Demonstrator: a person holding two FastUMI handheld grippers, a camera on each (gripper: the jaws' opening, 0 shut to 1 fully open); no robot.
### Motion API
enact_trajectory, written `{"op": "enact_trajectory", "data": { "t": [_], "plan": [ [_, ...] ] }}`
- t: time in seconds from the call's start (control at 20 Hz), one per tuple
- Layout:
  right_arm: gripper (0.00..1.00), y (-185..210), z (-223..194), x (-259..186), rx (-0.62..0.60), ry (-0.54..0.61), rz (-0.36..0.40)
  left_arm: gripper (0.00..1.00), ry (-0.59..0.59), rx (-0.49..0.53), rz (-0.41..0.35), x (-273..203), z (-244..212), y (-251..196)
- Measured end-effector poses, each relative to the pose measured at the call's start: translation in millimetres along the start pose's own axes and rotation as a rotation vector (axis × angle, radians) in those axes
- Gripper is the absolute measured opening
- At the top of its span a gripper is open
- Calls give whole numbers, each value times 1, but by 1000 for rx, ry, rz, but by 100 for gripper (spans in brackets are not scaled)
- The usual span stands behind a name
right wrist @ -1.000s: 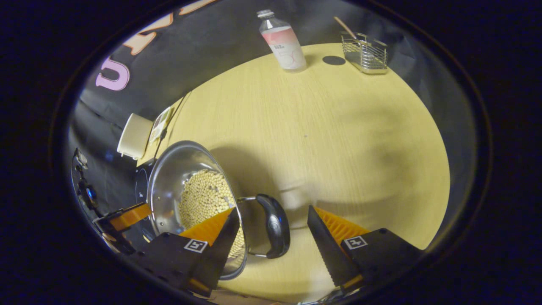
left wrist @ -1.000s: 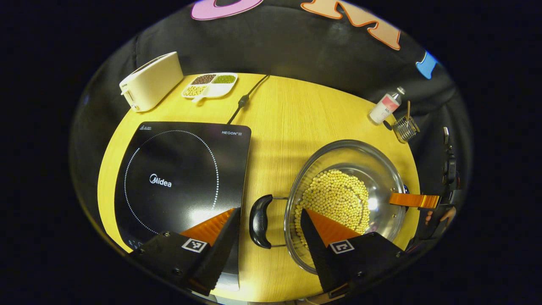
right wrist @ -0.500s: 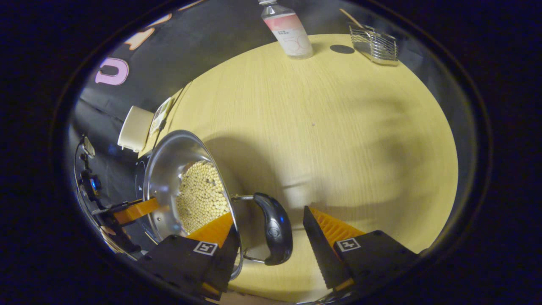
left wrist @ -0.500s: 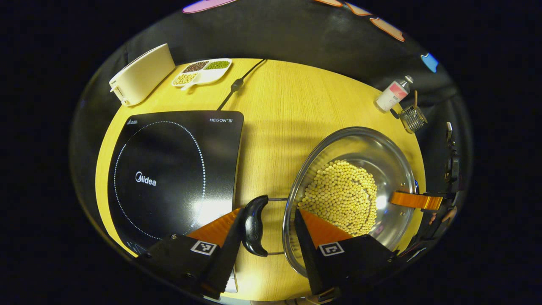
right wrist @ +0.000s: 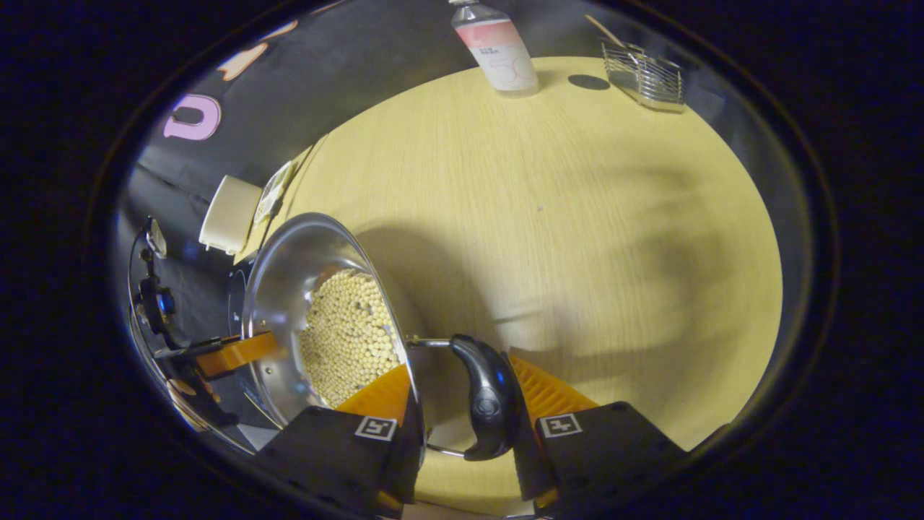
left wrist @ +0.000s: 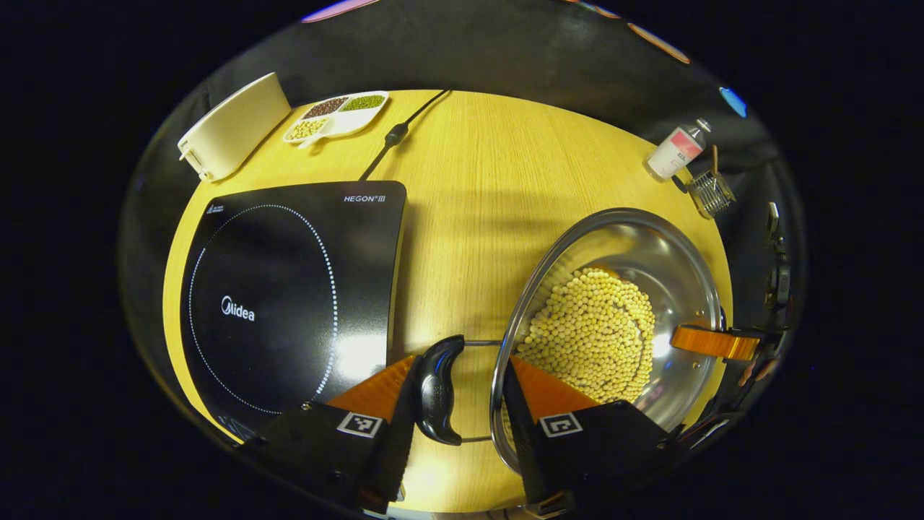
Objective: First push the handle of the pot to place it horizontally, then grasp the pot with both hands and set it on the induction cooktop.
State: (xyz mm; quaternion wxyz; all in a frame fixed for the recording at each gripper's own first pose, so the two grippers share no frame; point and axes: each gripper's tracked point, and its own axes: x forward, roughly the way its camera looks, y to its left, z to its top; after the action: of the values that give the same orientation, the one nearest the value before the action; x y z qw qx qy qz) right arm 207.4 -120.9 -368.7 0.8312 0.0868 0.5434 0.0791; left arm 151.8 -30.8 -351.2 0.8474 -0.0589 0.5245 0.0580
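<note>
Item: pot [left wrist: 650,267], steel, holding pale beans [left wrist: 592,332]. We are finding it on the wooden table [left wrist: 476,217], to the right of the induction cooktop [left wrist: 289,289] and apart from it, not yet on the glass.

Item: left handle [left wrist: 435,390], black, lying level. We are closing the left gripper [left wrist: 462,379] on it: a second ago the fingers stood wide with the handle free between them; now the left pad is touching the handle's outer face while the right finger is sitting over the pot's rim, a small gap remaining. We are not calling this a full clamp.

Item: right handle [right wrist: 489,397], black, level. We are closing the right gripper [right wrist: 462,393] likewise; its fingers have drawn in from a wide stance and the outer pad is now meeting the handle, the inner one lying at the pot wall. Whether both pads are pressing, we cannot tell.

Item: change noted. Both grippers have narrowed around their handles, so we are judging the pushing step finished and the two-handed grasp under way; the lift toward the cooktop is following.

Item: sundries at the far edge: toaster [left wrist: 231,126], divided dish [left wrist: 336,115], bottle [right wrist: 498,47], wire rack [right wrist: 642,68].
</note>
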Motion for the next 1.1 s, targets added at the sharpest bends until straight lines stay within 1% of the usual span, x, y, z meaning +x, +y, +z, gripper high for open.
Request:
{"op": "enact_trajectory", "data": {
  "t": [0.15, 0.2, 0.3, 0.35, 0.5, 0.65, 0.7, 0.75, 0.95, 1.1],
  "plan": [
    [51, -7, 0, -8, -19, -23, -12, 62, 16, -15, -4, 2, -6, -4],
    [57, -8, 1, -11, -19, -28, -14, 64, 19, -16, -4, 2, -6, -5],
    [57, -10, -2, -16, -13, -35, -11, 64, 7, -12, -4, 5, -3, -5],
    [57, -11, -2, -20, -10, -41, -8, 62, -3, -3, -2, 3, -2, -4],
    [57, -11, -8, -35, 4, -55, -2, 62, -24, 23, 3, 0, 3, 1],
    [57, -8, -20, -49, 10, -59, -3, 61, -21, 23, 1, 0, 5, 2],
    [57, -7, -25, -53, 9, -58, -4, 63, -17, 18, 0, -1, 5, 1],
    [57, -6, -28, -55, 8, -60, -2, 62, -12, 16, 2, -1, 6, 1],
    [57, 0, -47, -64, 16, -51, 11, 62, -13, 21, 20, -4, 8, 2],
    [57, 7, -57, -74, 23, -59, 7, 62, -20, 25, 19, -4, 11, 3]
  ]
}}
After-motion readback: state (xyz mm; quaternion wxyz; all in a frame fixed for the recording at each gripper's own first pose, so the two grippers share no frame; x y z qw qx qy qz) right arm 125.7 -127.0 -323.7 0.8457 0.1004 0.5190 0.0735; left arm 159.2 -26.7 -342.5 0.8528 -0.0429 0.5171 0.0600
